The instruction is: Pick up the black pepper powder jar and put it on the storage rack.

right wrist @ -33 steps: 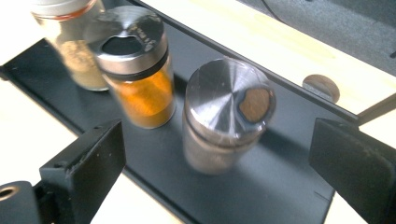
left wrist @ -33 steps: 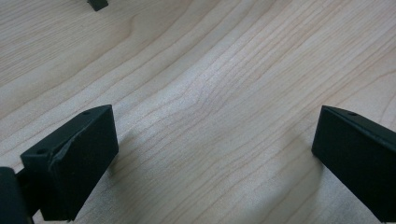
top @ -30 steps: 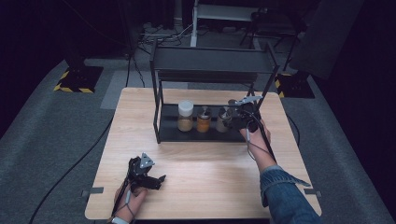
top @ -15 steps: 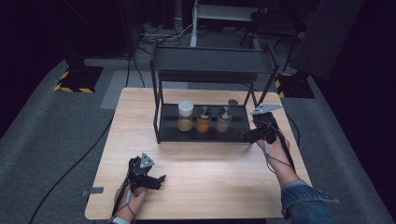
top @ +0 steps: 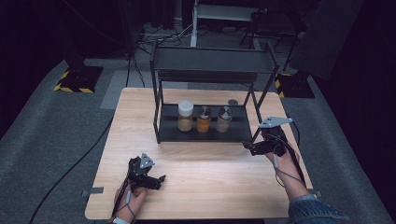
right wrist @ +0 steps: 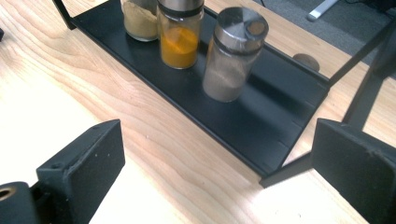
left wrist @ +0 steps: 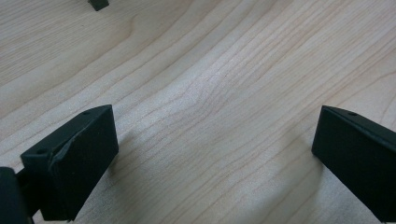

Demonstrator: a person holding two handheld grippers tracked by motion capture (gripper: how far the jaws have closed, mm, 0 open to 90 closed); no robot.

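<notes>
A black two-tier rack (top: 212, 65) stands at the back middle of the wooden table. Its lower shelf (right wrist: 266, 126) carries three jars in a row: a white-lidded jar of tan powder (top: 185, 116), an orange spice jar (top: 203, 120) and a metal-capped jar of grey-brown powder (top: 223, 120). My right gripper (top: 250, 148) hovers open just off the rack's front right corner, empty, jaws pointing at the grey-brown jar (right wrist: 233, 56) and orange jar (right wrist: 180, 35). My left gripper (top: 156, 179) rests open over bare wood (left wrist: 210, 93) near the front left, holding nothing.
A small round brown object (right wrist: 306, 61) lies on the table behind the rack's right end. The rack's thin black legs (right wrist: 359, 98) stand close to my right gripper. Grey carpet surrounds the table, with cables at the left.
My right gripper has drawn back from the grey-brown jar on the shelf, toward the front right, and now stands clear of the rack. The left gripper has stayed put.
</notes>
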